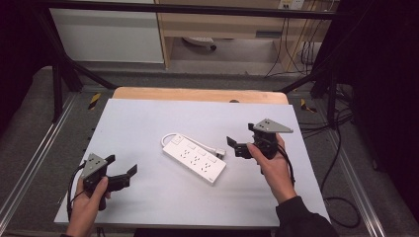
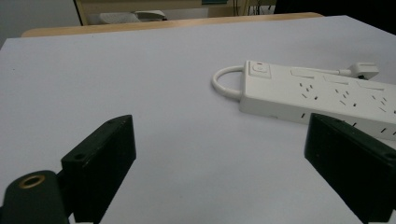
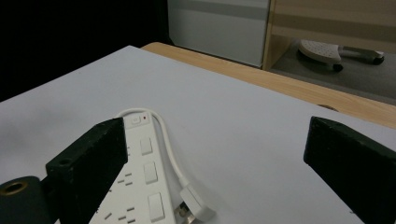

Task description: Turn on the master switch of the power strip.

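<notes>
Two hand-held grippers are hovering wide open and empty: left (image 1: pixel 123 175) at seven o'clock, right (image 1: pixel 236 146) at three o'clock of the power strip (image 1: pixel 194 159) lying mid-bench (image 1: pixel 148 207). It is looking rigid, light, smooth-sided; gripping across its narrow body seems safer than the floppy cord (image 3: pixel 170 149).

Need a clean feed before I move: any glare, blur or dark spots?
High view: even light on the table, surroundings dark, power strip sharp. Left gripper view: strip clear, near claw soft. Right gripper view: no glare, black upper left.
</notes>
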Demonstrator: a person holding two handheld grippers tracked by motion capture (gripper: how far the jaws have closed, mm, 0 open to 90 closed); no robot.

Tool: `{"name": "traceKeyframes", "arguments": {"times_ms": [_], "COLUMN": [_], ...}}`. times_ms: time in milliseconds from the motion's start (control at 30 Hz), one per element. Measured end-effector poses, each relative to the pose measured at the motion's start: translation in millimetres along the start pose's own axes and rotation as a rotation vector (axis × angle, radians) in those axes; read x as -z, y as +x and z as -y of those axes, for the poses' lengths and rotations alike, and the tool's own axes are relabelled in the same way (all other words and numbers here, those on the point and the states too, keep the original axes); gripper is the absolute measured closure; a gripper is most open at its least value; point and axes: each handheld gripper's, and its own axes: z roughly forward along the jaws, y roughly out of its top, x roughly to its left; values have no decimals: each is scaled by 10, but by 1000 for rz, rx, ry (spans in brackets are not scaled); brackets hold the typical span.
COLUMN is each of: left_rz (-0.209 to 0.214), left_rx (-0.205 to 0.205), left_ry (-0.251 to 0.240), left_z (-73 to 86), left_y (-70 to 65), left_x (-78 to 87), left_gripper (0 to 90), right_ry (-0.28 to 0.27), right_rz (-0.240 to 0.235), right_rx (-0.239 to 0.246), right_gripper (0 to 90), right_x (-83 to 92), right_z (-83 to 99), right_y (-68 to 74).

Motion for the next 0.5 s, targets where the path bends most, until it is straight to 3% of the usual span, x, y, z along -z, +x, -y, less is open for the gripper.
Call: {"name": "traceKeyframes", "arguments": {"times_ms": [500], "left_rz": [4], "left_rx": [-2], "left_ry": [0], "left_z": [4], "left_y": [-7], "left_x": [3], "left_gripper": [86], "right_ry": [-10], "right_rz": [-22], "right_rx": [-9], "right_gripper": [55], "right_x": [-307], "right_z": [-132], "right_y": [95]}}
